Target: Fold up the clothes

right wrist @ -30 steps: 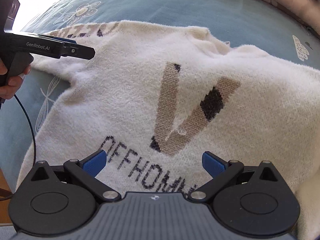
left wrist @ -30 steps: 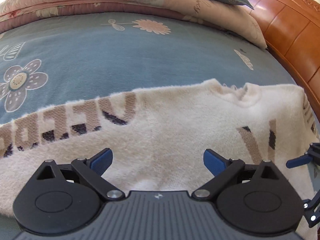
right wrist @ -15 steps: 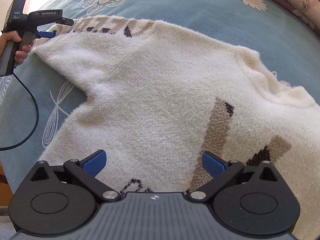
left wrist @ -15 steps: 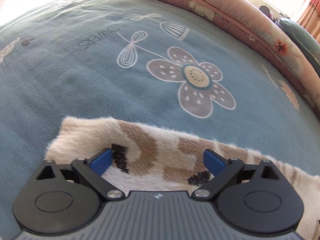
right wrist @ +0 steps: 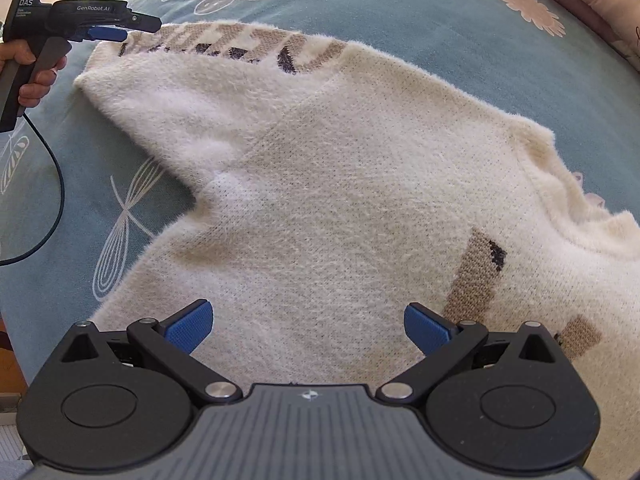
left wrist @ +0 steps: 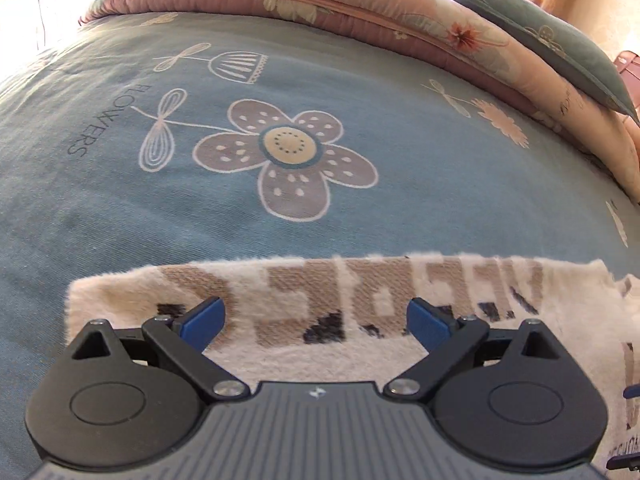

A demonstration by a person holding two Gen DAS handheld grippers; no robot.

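Note:
A fuzzy cream sweater (right wrist: 340, 184) with tan and black lettering lies flat on a blue flowered bedspread (left wrist: 280, 128). Its left sleeve (left wrist: 320, 304) stretches out with tan letters along it. My left gripper (left wrist: 316, 320) is open and hovers over the sleeve near its cuff end; it also shows in the right wrist view (right wrist: 108, 32), held by a hand at the sleeve's tip. My right gripper (right wrist: 308, 326) is open and empty above the sweater's body, near the armpit.
A rolled pink floral quilt (left wrist: 360, 4) and a teal pillow (left wrist: 560, 48) lie along the far side of the bed. A black cable (right wrist: 52, 200) hangs from the left gripper over the bed's left edge.
My left gripper swung from the sweater's collar area out along the sleeve to its cuff end. My right gripper shifted left across the sweater's body toward the armpit. Both stayed open.

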